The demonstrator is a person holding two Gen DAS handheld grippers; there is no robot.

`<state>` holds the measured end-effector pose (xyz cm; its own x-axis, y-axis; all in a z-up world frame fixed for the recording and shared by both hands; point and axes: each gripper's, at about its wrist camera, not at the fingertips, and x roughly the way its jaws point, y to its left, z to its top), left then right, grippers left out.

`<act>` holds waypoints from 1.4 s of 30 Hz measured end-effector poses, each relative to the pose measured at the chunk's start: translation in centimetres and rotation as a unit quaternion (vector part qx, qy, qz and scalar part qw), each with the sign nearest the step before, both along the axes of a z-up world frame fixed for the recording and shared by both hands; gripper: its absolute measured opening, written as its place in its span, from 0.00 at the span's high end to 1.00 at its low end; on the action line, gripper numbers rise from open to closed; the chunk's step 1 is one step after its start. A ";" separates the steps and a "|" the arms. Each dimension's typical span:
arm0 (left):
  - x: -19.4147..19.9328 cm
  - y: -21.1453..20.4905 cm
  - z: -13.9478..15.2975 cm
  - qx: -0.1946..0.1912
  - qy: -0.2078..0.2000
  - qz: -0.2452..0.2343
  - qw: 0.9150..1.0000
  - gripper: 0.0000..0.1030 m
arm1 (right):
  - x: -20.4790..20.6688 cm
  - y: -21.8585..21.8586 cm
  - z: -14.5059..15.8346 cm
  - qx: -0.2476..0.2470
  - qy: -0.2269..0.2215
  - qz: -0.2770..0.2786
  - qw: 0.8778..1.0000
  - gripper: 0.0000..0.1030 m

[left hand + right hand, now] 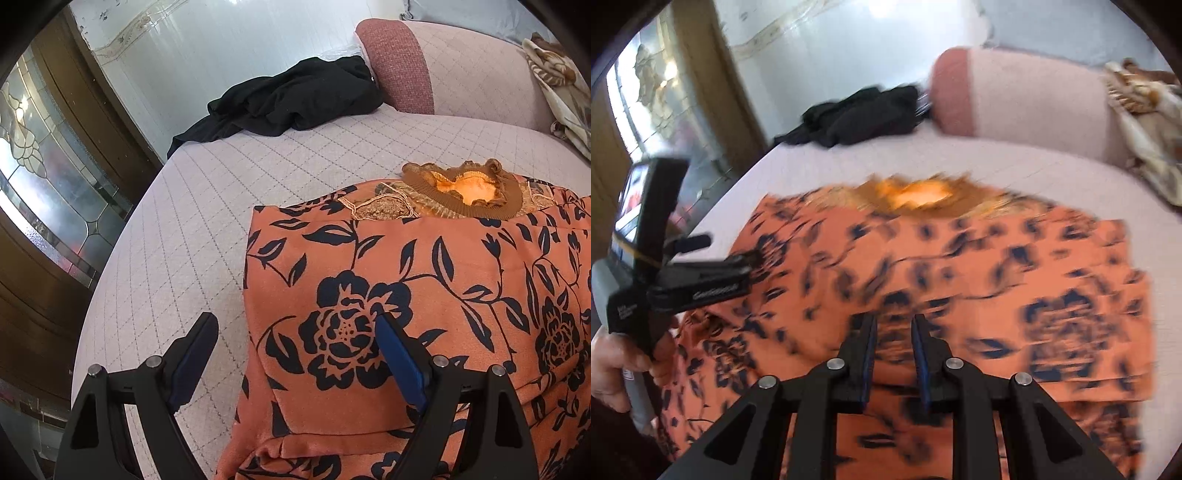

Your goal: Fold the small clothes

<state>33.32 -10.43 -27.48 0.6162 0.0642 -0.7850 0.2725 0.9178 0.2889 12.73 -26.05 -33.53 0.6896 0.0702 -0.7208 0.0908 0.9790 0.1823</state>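
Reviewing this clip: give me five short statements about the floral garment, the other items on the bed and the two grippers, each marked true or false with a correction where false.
1. The orange floral garment lies on the quilted bed cover. True.
2. The left gripper is clamped on the garment. False: its jaws stand wide open, one finger beside the garment's edge and one over it.
3. A black garment lies crumpled near the bolster. True.
4. The garment's neckline faces the grippers. False: it lies at the far end.
5. The right gripper stands wide open. False: its jaws are narrow, with nothing visibly pinched.
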 end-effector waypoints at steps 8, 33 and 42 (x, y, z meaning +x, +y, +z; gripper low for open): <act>-0.2 0.2 -0.8 0.005 0.014 -0.003 1.000 0.15 | -2.2 -6.5 -2.4 -0.041 0.058 -0.112 0.991 0.78; -16.4 6.5 -1.9 -0.044 0.015 0.009 0.999 0.12 | -19.3 -9.1 3.1 0.043 0.032 -0.121 0.991 0.24; -23.0 8.2 -2.3 -0.037 0.016 -0.004 0.999 0.12 | -19.1 -4.3 -0.9 0.120 0.074 -0.079 0.987 0.44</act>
